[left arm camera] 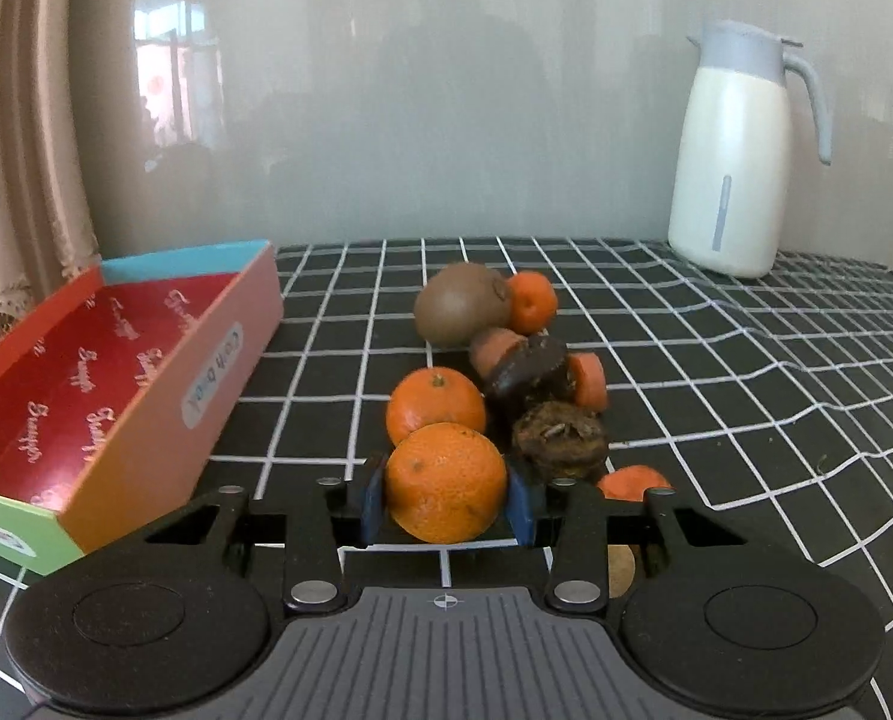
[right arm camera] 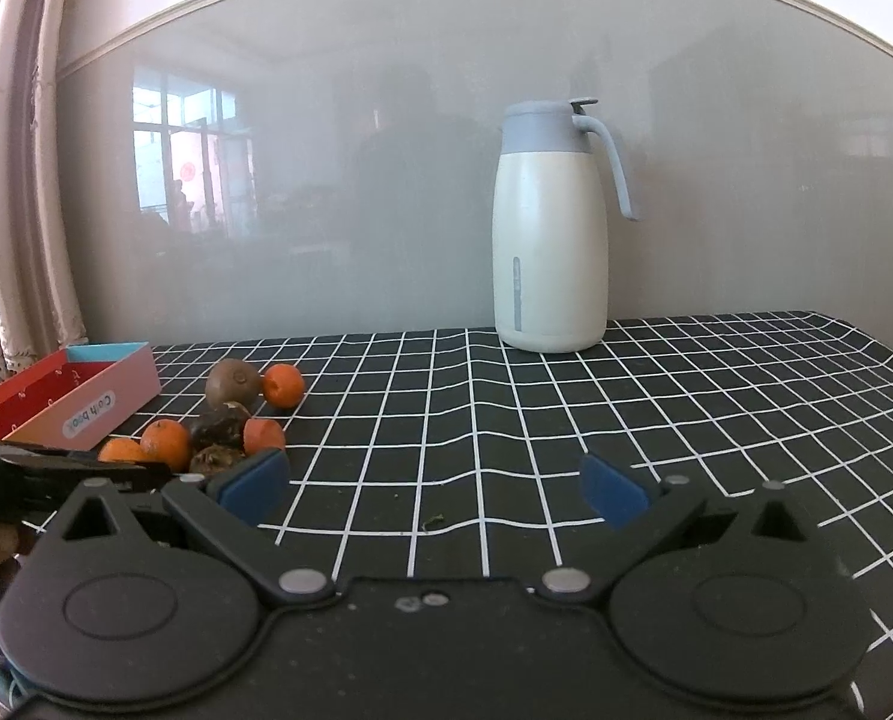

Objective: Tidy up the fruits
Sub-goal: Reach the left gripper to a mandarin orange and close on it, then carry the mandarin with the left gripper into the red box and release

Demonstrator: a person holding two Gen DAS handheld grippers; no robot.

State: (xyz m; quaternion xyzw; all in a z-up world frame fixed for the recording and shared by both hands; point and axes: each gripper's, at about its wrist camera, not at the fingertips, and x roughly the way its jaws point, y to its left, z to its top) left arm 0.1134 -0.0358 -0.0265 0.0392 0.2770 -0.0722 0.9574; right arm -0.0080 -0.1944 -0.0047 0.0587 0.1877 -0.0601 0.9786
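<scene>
The nearest tangerine (left arm camera: 445, 482), round, light and soft-skinned, is grasped at its widest part between the blue fingers (left arm camera: 373, 501) of the left gripper (left arm camera: 446, 504), so only gentle pressure is judged needed, while the right gripper (right arm camera: 434, 489) is spread over bare counter (right arm camera: 686, 396).

White jug (right arm camera: 547, 252) on checked tablecloth (right arm camera: 716, 396)

A black plastic left hand-held gripper (left arm camera: 444, 495) is seen: blue pads, silver rivets, round housings, ribbed grey centre, crosshair mark. The matching right hand-held gripper (right arm camera: 433, 486) is speckled black.
</scene>
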